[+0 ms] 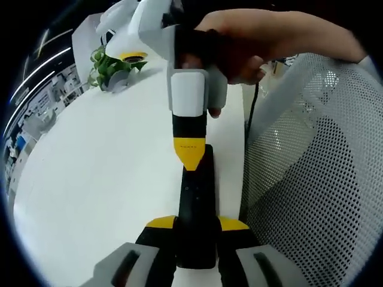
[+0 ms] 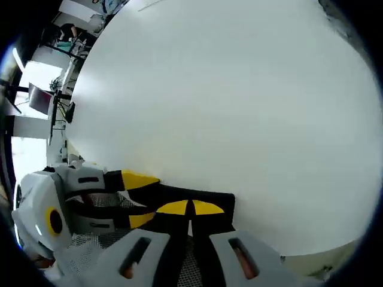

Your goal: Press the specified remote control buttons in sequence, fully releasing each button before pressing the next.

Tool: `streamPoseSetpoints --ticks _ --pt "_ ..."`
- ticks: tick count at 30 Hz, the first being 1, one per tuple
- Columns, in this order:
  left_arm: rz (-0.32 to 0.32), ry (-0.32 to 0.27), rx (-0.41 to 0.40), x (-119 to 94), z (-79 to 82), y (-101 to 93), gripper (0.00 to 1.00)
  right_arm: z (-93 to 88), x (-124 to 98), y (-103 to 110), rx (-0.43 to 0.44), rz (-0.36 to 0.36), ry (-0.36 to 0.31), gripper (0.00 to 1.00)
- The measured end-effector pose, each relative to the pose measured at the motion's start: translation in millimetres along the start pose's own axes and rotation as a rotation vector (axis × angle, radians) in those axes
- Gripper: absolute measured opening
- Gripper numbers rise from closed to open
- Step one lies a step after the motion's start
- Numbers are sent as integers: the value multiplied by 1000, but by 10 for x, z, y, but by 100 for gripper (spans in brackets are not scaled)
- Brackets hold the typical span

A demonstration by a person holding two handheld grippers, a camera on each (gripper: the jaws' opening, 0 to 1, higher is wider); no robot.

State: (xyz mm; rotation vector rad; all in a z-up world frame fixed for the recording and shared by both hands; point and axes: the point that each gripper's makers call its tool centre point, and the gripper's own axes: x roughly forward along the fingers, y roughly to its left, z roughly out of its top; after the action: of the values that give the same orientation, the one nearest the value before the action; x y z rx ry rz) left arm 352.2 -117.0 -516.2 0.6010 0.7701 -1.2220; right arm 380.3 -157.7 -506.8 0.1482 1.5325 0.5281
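Right now my left gripper (image 1: 196,230) pinches the black remote (image 1: 197,203) at six o'clock, steadying it over the white table (image 1: 102,179). From twelve o'clock my right gripper (image 1: 190,156), tips pressed together, seems to touch a button, though contact is unclear.

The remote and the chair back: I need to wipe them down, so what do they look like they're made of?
The remote looks like black plastic with a matte finish: smooth, dark, no glare. The chair back looks like white woven mesh: fine holes all over, dark showing through. The exact materials are uncertain from these views.
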Motion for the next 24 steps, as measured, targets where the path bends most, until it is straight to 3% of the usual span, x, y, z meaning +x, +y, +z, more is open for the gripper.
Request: streamPoseSetpoints --ticks 12,24 --pt "-32 -11 31 54 83 -106 25 -151 63 97 -34 23 82 0" --pt "-39 -8 48 52 82 -105 25 -137 110 97 -86 -16 105 0"
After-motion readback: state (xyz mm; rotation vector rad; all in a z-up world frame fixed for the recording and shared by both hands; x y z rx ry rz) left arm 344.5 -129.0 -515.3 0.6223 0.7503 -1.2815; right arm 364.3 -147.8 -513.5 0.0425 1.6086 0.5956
